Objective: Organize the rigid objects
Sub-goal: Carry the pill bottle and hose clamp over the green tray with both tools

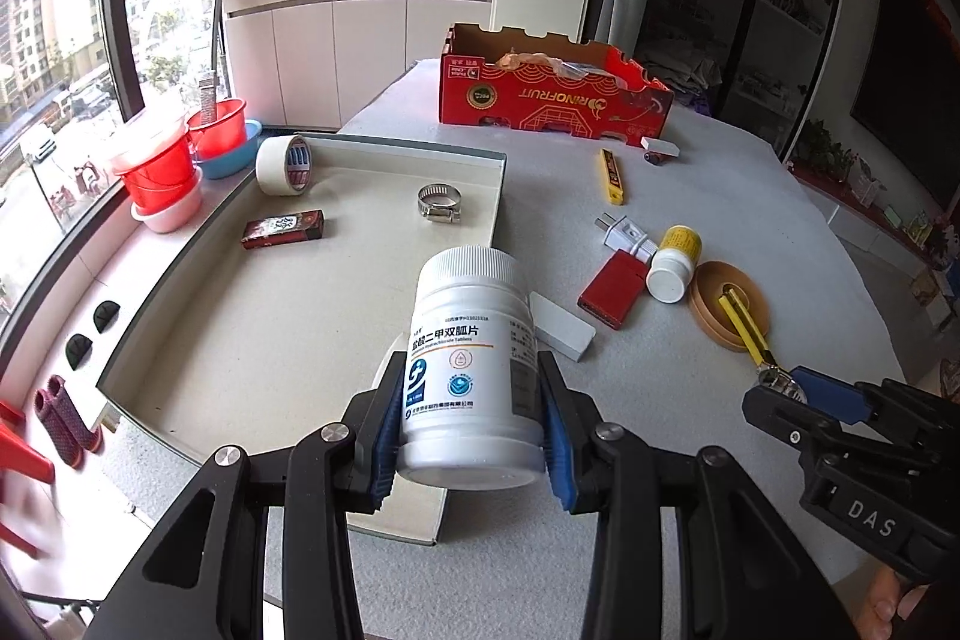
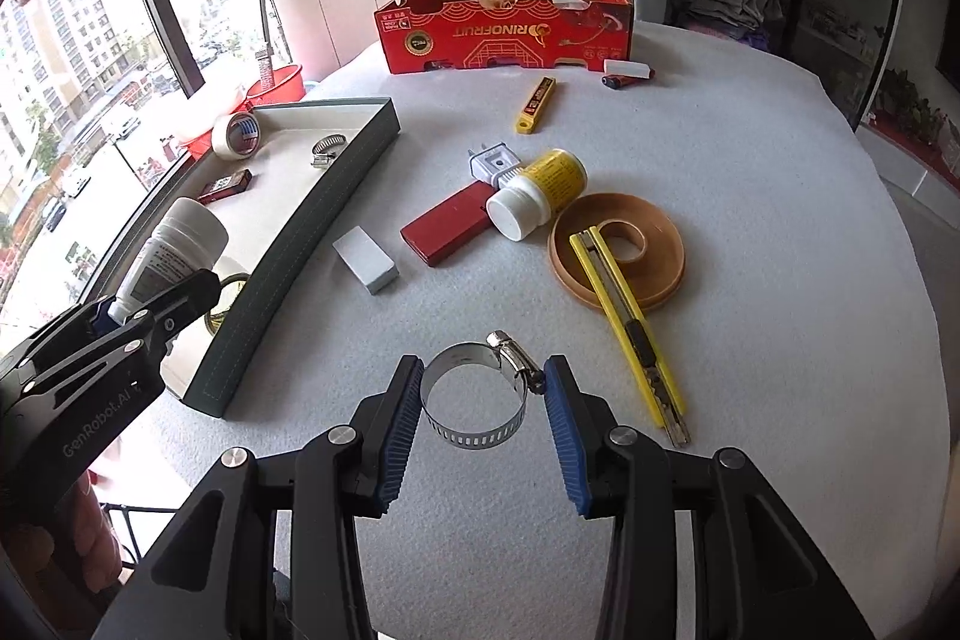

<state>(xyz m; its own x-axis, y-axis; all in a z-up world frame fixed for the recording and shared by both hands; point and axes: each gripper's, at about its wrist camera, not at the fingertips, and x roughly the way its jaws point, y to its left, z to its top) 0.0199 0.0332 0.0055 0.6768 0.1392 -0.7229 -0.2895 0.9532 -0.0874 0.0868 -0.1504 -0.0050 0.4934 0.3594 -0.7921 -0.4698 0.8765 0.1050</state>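
Left gripper (image 1: 474, 436) clamped on white pill bottle (image 1: 471, 364), over tray (image 1: 498, 196) edge. Right gripper (image 2: 483, 418) pinching metal hose clamp (image 2: 474, 394) above table; yellow utility knife (image 2: 630, 334) just right, grey block (image 2: 365, 268) ahead-left.

Both wrist views look steeply down, close, sharing the table (image 1: 690, 196).

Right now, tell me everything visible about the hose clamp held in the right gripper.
The hose clamp is a shiny steel band bent into an open ring, with slots along its near, lower arc and a screw housing at its upper right. It is pinched between the blue ribbed pads of the right gripper: the left pad presses the band, the right one meets the screw end. It appears lifted off the grey table cover.
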